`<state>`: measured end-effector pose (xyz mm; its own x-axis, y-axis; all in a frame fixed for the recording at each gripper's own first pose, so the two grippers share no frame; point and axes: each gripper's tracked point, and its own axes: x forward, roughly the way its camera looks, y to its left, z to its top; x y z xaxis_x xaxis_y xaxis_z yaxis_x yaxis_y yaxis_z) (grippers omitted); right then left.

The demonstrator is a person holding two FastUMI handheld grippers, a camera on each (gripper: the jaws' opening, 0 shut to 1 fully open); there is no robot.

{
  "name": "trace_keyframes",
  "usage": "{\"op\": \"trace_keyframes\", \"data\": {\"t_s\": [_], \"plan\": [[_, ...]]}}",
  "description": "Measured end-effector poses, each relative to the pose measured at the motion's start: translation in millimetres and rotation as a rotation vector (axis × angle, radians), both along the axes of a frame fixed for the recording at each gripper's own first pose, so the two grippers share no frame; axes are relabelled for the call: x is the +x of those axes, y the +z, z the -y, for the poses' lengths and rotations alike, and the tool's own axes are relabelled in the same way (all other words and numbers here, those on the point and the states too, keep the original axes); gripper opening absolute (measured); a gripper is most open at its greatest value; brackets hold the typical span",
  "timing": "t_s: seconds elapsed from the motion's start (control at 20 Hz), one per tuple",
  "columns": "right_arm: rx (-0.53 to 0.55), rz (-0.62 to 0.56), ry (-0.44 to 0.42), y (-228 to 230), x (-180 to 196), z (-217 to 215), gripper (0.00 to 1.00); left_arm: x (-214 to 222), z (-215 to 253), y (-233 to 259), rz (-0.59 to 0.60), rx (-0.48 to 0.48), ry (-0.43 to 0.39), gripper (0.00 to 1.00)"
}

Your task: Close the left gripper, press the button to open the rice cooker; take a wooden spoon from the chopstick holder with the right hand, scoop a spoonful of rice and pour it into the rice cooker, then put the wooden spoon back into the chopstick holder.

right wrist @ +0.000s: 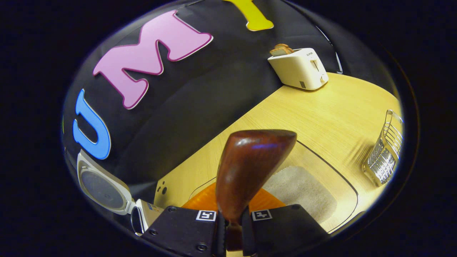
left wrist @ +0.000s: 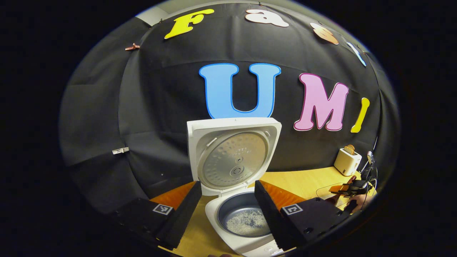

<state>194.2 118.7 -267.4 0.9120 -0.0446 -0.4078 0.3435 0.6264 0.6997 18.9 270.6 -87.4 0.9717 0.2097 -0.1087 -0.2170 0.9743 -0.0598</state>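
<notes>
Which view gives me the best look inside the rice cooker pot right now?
The left gripper view: it looks straight into the open rice cooker, with scattered rice on the pot's bottom. The right gripper view catches just its raised lid and a sliver of the body at the edge.

Mock kitchen booth: rice cooker (left wrist: 235, 200), toaster (right wrist: 298, 67), wooden table (right wrist: 332, 117).

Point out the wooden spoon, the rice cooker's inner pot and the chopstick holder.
wooden spoon (right wrist: 250, 167), right gripper view, back of its bowl.
inner pot (left wrist: 235, 207), left gripper view, inside wall.
chopstick holder (right wrist: 385, 150), right gripper view, wire side.
</notes>
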Motion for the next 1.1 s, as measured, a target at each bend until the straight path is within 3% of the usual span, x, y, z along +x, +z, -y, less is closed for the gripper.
{"op": "trace_keyframes", "data": {"t_s": [0.65, 1.1], "plan": [[0.242, 0.166, -0.067, 61, -17, 35, 0.21, -3, 15, 7, 0.021, -0.011, -0.005, 0.95], [0.442, 0.254, 0.033, 138, -3, -33, 0.21, -23, 10, 6, 0.041, -0.04, 0.041, 0.95]]}}
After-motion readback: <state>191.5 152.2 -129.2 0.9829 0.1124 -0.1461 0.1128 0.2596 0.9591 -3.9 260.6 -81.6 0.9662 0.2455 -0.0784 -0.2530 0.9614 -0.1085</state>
